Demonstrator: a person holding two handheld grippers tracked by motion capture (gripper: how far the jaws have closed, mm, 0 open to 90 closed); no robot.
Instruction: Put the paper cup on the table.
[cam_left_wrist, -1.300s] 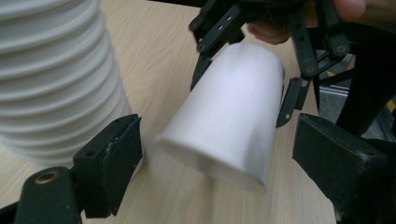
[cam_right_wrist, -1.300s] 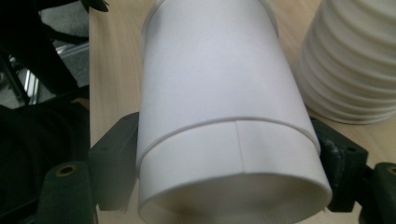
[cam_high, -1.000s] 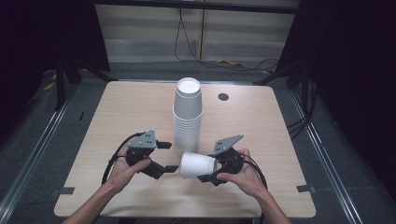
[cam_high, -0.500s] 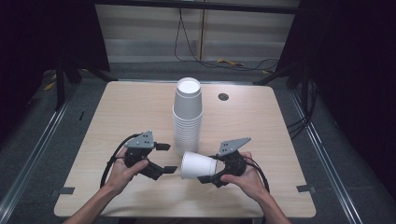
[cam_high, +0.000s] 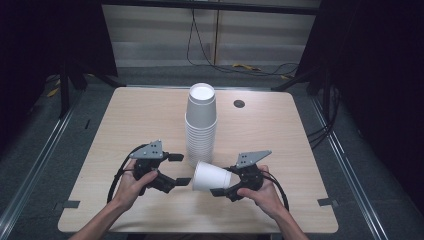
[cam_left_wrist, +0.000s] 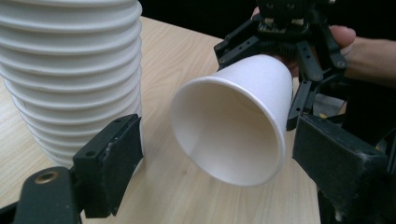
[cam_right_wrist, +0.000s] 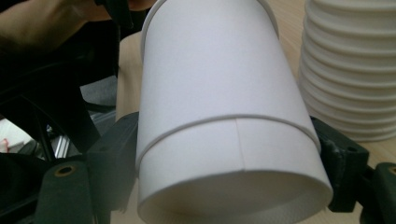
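Right hand-held gripper clamps the paper cup on its side above the worktop, beside the cup stack. Left hand-held gripper stands part-open, empty, at the rim. Risk: thin wall buckles under squeeze; cup slips during handover.

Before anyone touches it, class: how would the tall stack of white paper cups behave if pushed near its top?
The stack of paper cups is tall on a narrow base, so it would probably tip rather than slide. Thin paper walls suggest it is light, and the smooth table gives little resistance. Its nested cups might also separate and roll, like the single cup in the right tongs.
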